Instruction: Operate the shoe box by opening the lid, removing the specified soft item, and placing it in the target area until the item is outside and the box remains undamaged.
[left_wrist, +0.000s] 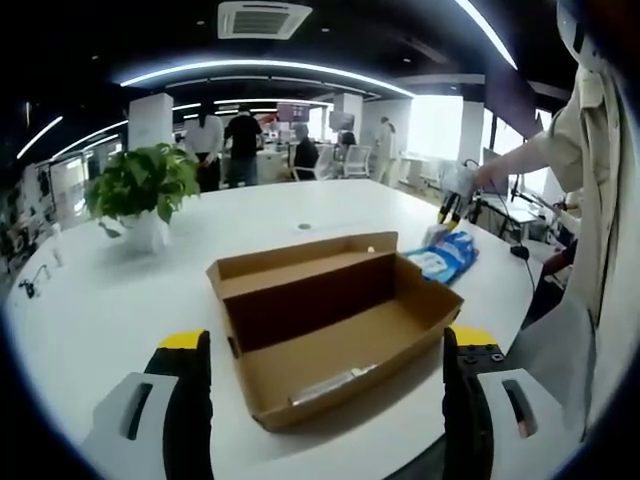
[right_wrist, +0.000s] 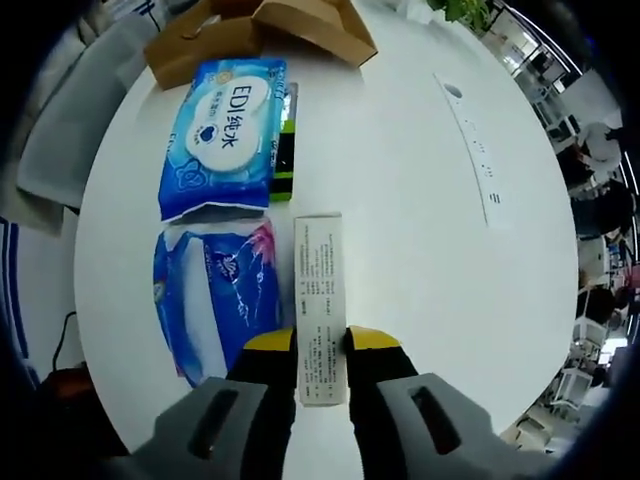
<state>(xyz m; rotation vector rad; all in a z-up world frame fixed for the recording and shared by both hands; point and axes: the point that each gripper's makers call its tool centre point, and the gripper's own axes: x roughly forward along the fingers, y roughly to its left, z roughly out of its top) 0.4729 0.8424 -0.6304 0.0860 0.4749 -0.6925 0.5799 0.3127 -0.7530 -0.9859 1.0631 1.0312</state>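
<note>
The brown cardboard shoe box (left_wrist: 330, 310) stands open on the white table, its lid folded back. A thin pale packet (left_wrist: 332, 384) lies on its floor near the front wall. My left gripper (left_wrist: 327, 342) is open wide, one jaw at each side of the box's near end. My right gripper (right_wrist: 320, 345) is shut on a slim white printed carton (right_wrist: 320, 290) that lies lengthwise between its jaws. To the carton's left are a blue tissue pack (right_wrist: 215, 290) and a blue wet-wipe pack (right_wrist: 225, 135). The left gripper view has the right gripper (left_wrist: 450, 210) over those blue packs (left_wrist: 445, 255).
A potted plant (left_wrist: 140, 190) stands at the table's far left. A person's sleeve and coat (left_wrist: 590, 200) fill the right side. A green-and-black item (right_wrist: 284, 150) sticks out from under the wipe pack. The box's corner (right_wrist: 260, 30) lies beyond the packs. Several people stand in the background.
</note>
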